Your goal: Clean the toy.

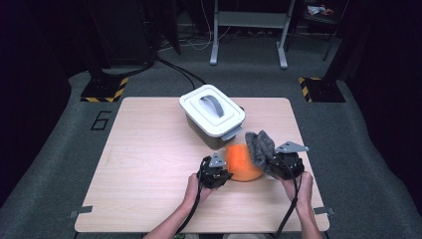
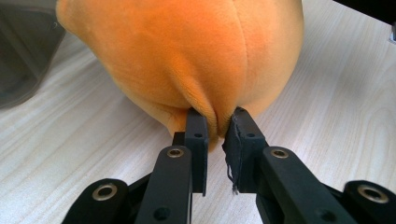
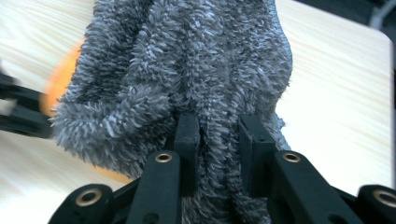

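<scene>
- The left tool (image 1: pixel 215 172) is closed on a pinched fold of the round orange plush ball (image 1: pixel 244 162), low on its near-left side. In the left gripper view the pads nip the soft fabric (image 2: pixel 215 122) beside a seam. This looks like an anchoring hold, keeping the ball steady on the pale wooden counter (image 1: pixel 149 164).
- The ball rests on the counter between the two tools, just in front of the white-lidded grey plastic box with a grey handle (image 1: pixel 213 115). It is nearly round, so it has no clear long axis; its seam runs up and away from the left tool.
- The right tool (image 1: pixel 271 162) is clamped on a shaggy grey plush piece (image 3: pixel 187 70), which stands up beside the ball's right side and touches it. Its long axis runs roughly upright, tilted a little towards the box.
- Judging by the opposed grips, the grey piece is being pulled off or fitted onto the ball; which, I cannot tell.
</scene>
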Demonstrator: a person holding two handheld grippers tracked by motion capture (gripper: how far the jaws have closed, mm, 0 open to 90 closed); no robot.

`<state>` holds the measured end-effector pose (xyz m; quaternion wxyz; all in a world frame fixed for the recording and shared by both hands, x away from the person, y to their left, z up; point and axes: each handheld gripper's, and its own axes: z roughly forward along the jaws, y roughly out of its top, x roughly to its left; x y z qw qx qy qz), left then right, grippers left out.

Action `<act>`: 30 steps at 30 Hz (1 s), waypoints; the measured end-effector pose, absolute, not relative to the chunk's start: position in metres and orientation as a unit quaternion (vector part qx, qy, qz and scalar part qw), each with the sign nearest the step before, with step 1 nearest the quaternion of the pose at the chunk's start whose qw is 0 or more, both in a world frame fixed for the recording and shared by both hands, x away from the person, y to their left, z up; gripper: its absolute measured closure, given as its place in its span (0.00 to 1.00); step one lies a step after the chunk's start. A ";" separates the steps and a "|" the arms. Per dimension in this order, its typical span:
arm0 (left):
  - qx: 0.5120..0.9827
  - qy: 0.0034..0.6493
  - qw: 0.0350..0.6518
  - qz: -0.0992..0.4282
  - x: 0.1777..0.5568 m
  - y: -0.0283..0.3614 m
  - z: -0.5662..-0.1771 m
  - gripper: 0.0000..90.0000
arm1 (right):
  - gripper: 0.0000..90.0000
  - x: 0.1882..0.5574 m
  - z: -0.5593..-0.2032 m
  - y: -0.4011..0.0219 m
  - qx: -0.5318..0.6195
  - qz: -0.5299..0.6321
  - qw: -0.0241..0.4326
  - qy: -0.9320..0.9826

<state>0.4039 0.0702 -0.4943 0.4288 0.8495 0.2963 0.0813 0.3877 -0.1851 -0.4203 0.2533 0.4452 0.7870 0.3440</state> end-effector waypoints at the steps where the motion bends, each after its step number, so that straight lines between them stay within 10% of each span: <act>1: 0.849 0.297 0.429 0.082 0.404 0.070 -0.494 0.88 | 0.80 0.387 -0.417 -0.173 0.431 0.346 0.254 0.794; 30: 0.849 0.296 0.431 0.076 0.404 0.069 -0.494 0.88 | 0.80 0.400 -0.436 -0.174 0.448 0.298 0.250 0.805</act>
